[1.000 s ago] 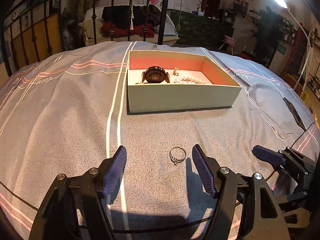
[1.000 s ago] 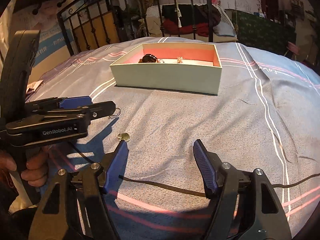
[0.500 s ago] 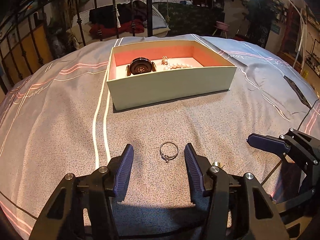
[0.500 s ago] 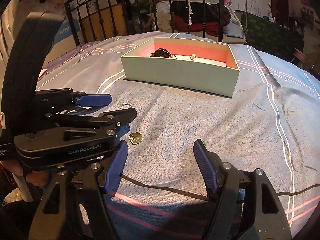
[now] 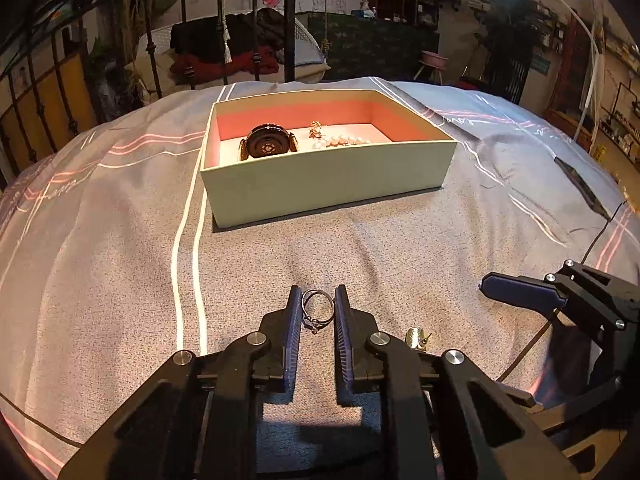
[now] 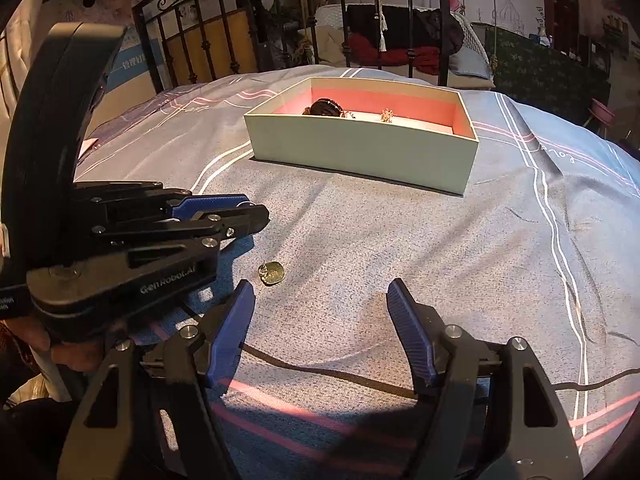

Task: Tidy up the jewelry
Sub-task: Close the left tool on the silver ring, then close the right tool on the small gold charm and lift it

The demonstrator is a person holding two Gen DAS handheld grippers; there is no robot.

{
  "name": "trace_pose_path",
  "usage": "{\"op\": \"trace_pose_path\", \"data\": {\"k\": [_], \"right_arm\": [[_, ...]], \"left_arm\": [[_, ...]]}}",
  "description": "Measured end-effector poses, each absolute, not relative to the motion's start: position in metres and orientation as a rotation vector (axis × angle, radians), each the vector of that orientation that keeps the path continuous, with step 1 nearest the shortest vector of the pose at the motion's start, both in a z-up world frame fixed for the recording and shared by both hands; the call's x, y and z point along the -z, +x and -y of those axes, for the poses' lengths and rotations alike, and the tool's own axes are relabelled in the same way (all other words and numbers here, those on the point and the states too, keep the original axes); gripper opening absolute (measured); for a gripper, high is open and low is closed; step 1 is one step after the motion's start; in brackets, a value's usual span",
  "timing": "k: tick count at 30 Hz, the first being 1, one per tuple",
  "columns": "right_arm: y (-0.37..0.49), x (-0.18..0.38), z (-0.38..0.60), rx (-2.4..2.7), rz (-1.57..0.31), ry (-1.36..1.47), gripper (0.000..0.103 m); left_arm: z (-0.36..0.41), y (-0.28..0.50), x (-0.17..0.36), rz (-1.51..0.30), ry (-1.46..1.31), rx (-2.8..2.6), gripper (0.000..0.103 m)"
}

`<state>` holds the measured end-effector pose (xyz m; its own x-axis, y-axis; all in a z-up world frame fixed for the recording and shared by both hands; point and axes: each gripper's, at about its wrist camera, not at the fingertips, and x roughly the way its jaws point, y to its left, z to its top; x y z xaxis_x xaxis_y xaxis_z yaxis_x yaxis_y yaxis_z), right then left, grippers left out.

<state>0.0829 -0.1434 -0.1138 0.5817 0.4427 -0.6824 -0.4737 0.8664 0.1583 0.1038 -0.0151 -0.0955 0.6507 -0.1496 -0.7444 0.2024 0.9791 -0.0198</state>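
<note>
A thin ring (image 5: pixel 317 311) lies on the bedspread (image 5: pixel 120 280) pinched between the fingertips of the left gripper (image 5: pixel 316 312), whose blue pads, wide apart a second ago and half-closed half a second ago, have now drawn in to meet the band on both sides. The ring looks caught but not yet lifted; its small setting points back toward the tool. That closing marks the change from approach to grasp, and the pick-up appears next, judged by the open box (image 5: pixel 328 184) standing well ahead of the fingers.

Just right of the left gripper's right finger lies a gold earring (image 5: pixel 416 338), untouched. From the right wrist view the same earring (image 6: pixel 272 273) sits just ahead of the left finger of the right gripper (image 6: pixel 320 308), which is spread wide and holds nothing.

In the box, farther ahead, rest a dark watch (image 5: pixel 267 145), a small gold piece (image 5: pixel 316 130) and a pearl strand (image 5: pixel 340 142). With the ring gripped, one loose item would remain on the cover.
</note>
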Motion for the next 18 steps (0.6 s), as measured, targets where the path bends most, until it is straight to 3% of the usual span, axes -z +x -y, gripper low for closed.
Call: {"op": "trace_pose_path", "data": {"k": [11, 18], "right_arm": [[0.091, 0.112, 0.125, -0.544, -0.821, -0.126, 0.068], [0.091, 0.110, 0.112, -0.597, -0.820, -0.162, 0.029]], "left_arm": [[-0.001, 0.101, 0.093, -0.831, -0.058, 0.188, 0.016], [-0.009, 0.098, 0.093, -0.835, -0.094, 0.197, 0.016]]}}
